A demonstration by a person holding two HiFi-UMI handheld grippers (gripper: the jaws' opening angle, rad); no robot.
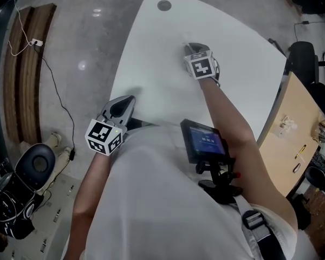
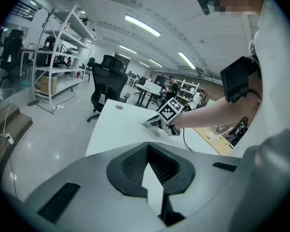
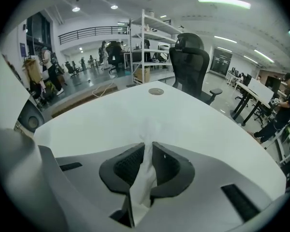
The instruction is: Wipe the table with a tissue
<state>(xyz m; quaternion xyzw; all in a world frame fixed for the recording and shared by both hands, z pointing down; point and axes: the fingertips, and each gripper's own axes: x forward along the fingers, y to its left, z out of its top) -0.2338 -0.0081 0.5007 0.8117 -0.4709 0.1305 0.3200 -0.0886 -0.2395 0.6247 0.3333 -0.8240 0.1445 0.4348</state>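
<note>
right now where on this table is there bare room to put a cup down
The white table is bare from the cable grommet down to the right gripper, and along its left edge beyond the left gripper. Tight: around the tissue in the right gripper, and the near edge by the person.

Two grippers: left gripper (image 1: pixel 128 100), right gripper (image 1: pixel 192 47); one tissue (image 3: pixel 144 170); one table (image 1: pixel 162 37).

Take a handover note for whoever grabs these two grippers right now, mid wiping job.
Right gripper: tongs shut on the tissue, low over the middle of the white table.
Left gripper: tongs together, by the table's near edge, nothing clearly held.
Done: tissue is in the grip.
Left: wipe the table; no marks show which parts are done.
</note>
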